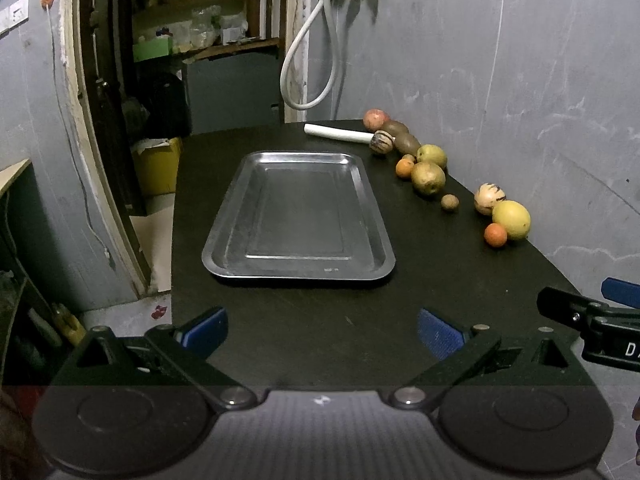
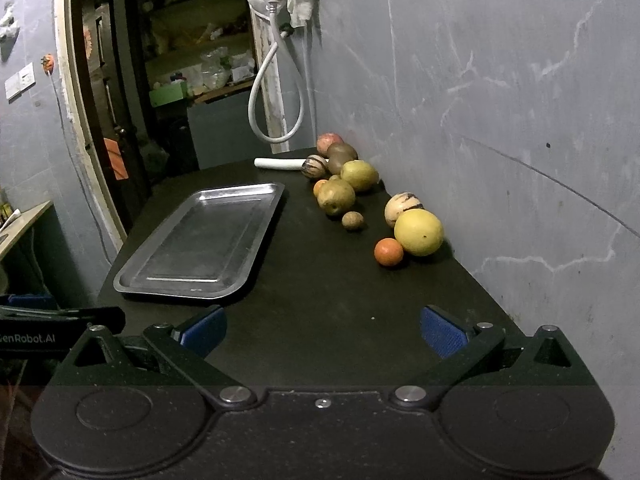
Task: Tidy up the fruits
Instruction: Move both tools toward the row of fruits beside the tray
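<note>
While both grippers hover spread wide and empty over the near table [image 2: 320, 320], the tray [image 1: 298, 216] lies bare ahead of the left gripper [image 1: 320, 334]; fruits [image 2: 418, 232] line the wall, right of the tray, beyond the right gripper [image 2: 322, 332]

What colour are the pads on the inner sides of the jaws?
Blue pads, set on black arms; the right wrist view shows them best.

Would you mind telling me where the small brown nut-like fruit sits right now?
The small brown fruit lies alone on the dark table, right of the metal tray, between the greenish pear-like fruit and the striped pale fruit.
</note>
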A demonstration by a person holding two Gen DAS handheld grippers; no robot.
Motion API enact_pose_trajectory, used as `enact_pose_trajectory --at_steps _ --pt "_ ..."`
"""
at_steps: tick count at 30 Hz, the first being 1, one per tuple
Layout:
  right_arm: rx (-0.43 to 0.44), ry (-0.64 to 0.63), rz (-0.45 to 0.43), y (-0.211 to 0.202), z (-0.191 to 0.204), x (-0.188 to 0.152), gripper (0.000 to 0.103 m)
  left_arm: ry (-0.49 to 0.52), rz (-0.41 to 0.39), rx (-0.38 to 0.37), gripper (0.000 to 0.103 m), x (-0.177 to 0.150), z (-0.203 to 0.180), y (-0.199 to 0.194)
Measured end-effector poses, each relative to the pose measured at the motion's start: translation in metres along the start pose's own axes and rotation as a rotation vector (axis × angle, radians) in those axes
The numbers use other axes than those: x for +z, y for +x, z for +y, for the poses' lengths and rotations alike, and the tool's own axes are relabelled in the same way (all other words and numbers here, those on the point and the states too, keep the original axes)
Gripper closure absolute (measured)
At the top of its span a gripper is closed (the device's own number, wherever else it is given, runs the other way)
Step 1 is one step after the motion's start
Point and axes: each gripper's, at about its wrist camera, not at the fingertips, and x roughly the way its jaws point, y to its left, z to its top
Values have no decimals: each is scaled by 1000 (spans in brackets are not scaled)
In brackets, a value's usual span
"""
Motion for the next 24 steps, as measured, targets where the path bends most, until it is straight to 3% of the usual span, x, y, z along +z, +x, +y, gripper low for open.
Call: enact_pose_trajectory --at_steps 24 --pt "3 23 70 28 -12 0 0 -1 88 9 1 2 -7 35"
